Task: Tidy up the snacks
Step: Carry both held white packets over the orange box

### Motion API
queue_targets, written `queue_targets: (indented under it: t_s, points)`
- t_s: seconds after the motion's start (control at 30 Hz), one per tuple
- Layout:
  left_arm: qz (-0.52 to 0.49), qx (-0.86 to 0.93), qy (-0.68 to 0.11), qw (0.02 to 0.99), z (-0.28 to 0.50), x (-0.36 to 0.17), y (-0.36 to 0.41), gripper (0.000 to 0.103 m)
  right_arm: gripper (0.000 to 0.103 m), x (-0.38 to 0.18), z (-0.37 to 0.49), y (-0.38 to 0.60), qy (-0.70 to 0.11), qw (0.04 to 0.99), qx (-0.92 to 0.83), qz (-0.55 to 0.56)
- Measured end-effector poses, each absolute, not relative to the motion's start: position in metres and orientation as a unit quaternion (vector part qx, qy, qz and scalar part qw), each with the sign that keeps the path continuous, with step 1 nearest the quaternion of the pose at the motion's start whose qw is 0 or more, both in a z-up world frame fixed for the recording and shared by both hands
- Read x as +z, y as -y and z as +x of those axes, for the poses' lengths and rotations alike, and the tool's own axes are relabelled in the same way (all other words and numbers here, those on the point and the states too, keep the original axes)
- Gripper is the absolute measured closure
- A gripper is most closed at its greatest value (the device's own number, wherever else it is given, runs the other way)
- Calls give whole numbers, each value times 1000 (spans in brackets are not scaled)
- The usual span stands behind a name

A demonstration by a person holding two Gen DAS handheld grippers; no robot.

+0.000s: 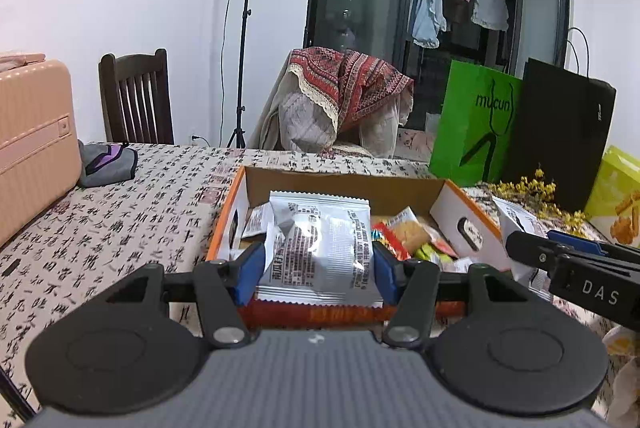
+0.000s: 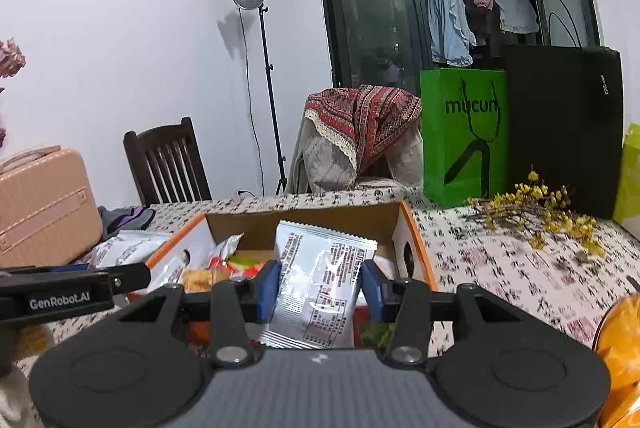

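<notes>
- The left hand-held gripper (image 1: 319,260) is clamped on a silver foil snack packet (image 1: 320,248); both blue pads press its side edges, jaws roughly half apart, the packet upright and bulging between them
- The right hand-held gripper (image 2: 320,286) is likewise clamped on a second silver foil snack packet (image 2: 320,282), jaws set a little narrower, the pack tilted slightly in the grip
- Both packets hang over the open cardboard snack box (image 1: 460,212), which sits on the calligraphy-print bench cloth (image 1: 120,220) toward the middle of the bench, already holding mixed small snacks (image 1: 408,232)
- Risk: the packets are air-filled and slick, held only by their edges; I judge a quick swing or tilt could let one slide out and drop outside the box
- Risk: the two grippers work close together over one box; the right one shows at the right edge of the left wrist view, so they could knock each other or snag a packet
- Risk: a packet lowered carelessly may catch the orange-trimmed box wall (image 2: 416,240) and shift the box, or crush the loose snacks beneath
- Dried yellow flowers (image 2: 540,208) lie near the far right side of the bench, well apart from the box
</notes>
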State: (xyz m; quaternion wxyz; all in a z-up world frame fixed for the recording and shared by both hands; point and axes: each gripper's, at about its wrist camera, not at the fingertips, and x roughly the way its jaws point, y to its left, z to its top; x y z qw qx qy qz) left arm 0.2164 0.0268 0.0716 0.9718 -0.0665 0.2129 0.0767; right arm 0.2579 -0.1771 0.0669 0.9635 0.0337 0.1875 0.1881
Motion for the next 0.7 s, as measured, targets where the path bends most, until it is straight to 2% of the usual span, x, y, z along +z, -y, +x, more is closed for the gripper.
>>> queue_targets:
  t_s: [0.33,0.7]
  points:
    - [-79,82,-210,971,261,77,-37,45,59,72,309,158,-193,963,183,31]
    - [-82,96,-213,969,307,60,-46,45,59,50,354,146,-200,962,185,27]
